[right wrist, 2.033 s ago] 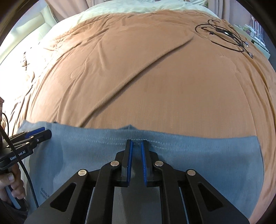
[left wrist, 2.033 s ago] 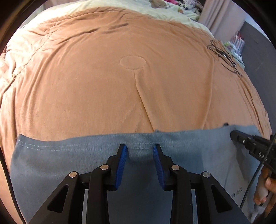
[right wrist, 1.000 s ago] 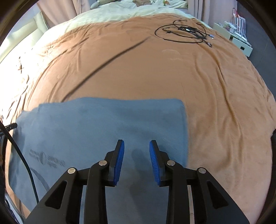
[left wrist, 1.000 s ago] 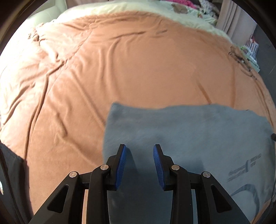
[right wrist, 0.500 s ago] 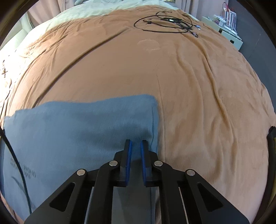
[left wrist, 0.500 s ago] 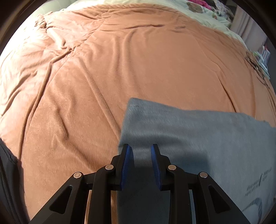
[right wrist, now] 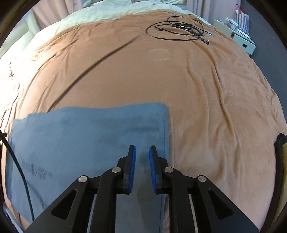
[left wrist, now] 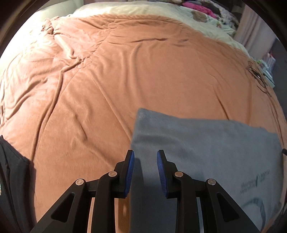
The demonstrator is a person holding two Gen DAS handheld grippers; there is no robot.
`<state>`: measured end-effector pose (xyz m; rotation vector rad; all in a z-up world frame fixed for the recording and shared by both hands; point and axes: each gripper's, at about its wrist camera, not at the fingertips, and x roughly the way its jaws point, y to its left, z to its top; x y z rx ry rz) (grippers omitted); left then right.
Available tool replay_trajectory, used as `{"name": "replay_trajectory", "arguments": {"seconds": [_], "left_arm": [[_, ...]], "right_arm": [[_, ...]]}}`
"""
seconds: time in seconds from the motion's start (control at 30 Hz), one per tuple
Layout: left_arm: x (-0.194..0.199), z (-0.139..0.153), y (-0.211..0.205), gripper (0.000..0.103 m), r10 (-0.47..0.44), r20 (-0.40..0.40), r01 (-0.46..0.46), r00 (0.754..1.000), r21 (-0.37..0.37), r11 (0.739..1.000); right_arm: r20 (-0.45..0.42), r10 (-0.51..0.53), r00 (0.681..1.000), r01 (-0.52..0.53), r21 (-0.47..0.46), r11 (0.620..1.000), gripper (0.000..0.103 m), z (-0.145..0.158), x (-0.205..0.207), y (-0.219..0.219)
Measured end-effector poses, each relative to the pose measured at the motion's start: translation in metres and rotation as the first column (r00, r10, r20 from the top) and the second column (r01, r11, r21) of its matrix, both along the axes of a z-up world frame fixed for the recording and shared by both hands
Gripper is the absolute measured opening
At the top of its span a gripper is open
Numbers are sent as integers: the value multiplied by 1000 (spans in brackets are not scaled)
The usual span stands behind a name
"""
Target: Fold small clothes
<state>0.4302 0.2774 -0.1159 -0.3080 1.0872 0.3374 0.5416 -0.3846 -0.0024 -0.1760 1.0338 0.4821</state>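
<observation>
Lying flat on a brown blanket (left wrist: 125, 80), a folded grey-blue garment (left wrist: 206, 143) fills the lower right of the left wrist view, its left edge running down from mid-frame to the bottom. Black fabric (left wrist: 12, 179) at the far lower left edge, resting on the blanket. Bottom centre: left gripper (left wrist: 145, 168), blue-padded fingers (left wrist: 130, 170) spread, nothing pinched; left pad right at the garment's left edge, right pad over the grey cloth, contact with the cloth not clear. Faint dark print (left wrist: 254, 182) on the garment at lower right. Tangled black cables (left wrist: 258, 78) at the right edge of that view, on the blanket well apart from the garment. Pale bedding (left wrist: 152, 10) along the top, pink and dark items (left wrist: 200, 8) at upper right.

Right wrist view, again from the left: thin black cord (right wrist: 19, 170) crossing the lower left corner over the garment (right wrist: 80, 139). Same garment in the lower left half, its right edge just right of frame centre, blurred print (right wrist: 35, 171) near the left. Right gripper (right wrist: 142, 166) at bottom centre, pads slightly parted, gripping nothing, placed over the garment just inside its right edge. Brown blanket (right wrist: 215, 107) to the right and above. Coiled black cables (right wrist: 179, 28) at upper centre-right, white furniture (right wrist: 236, 35) at upper right.
</observation>
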Motion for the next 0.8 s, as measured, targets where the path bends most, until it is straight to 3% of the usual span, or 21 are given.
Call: {"name": "replay_trajectory", "arguments": {"seconds": [0.07, 0.13, 0.5, 0.8], "left_arm": [[-9, 2, -9, 29, -22, 0, 22, 1000, -5, 1000], [-18, 2, -17, 29, -34, 1, 34, 999, -22, 999], [-68, -7, -66, 29, -116, -12, 115, 993, -52, 992], [-110, -18, -95, 29, -151, -19, 150, 988, -53, 987]], "right_arm": [[6, 19, 1000, -19, 3, 1000, 46, 1, -15, -6], [23, 33, 999, -33, 8, 999, 53, 4, -27, -12], [57, 133, 989, -134, 9, 991, 53, 18, -103, -41], [75, 260, 963, -255, -66, 965, 37, -5, -169, -47]]}}
